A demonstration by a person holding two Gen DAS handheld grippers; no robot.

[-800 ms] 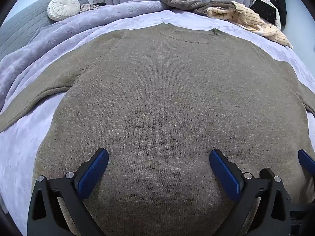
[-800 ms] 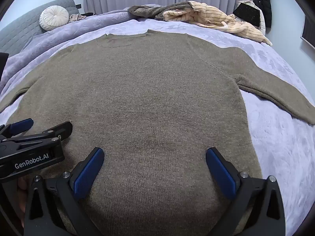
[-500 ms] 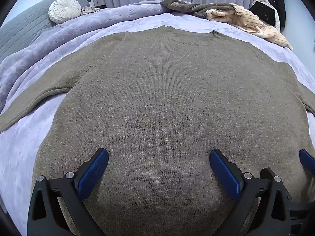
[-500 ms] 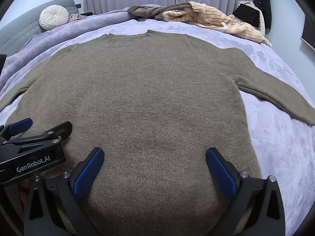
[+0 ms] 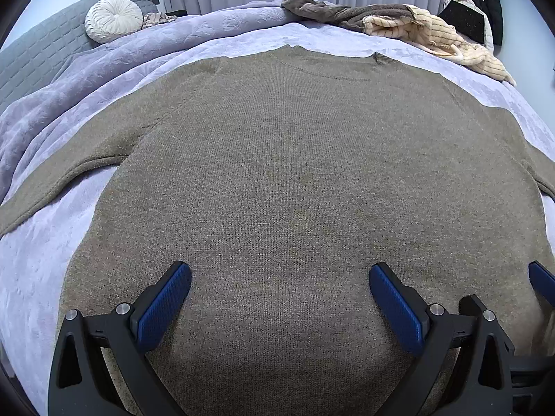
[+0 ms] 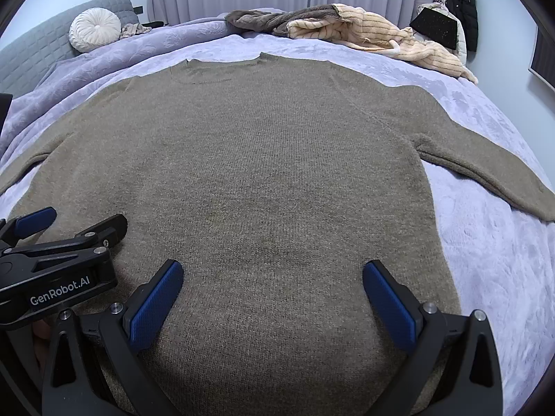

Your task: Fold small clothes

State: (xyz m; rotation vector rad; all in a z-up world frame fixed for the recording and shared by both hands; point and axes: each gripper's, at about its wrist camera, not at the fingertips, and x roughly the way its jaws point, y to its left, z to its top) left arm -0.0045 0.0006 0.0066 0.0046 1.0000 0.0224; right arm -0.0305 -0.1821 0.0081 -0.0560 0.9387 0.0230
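Both wrist cams sit close above the sweater [image 5: 295, 180] near its hem, tilted down, facing the neckline and curtains at frame top. L view sits further left; R view shows the left claw [image 6: 52, 239] at lower left. 2 views share the sweater body.

The olive-brown knitted sweater [image 5: 298, 180] lies flat and unfolded across the lavender bed [image 6: 492, 263], neckline toward the far edge, both sleeves spread outward.
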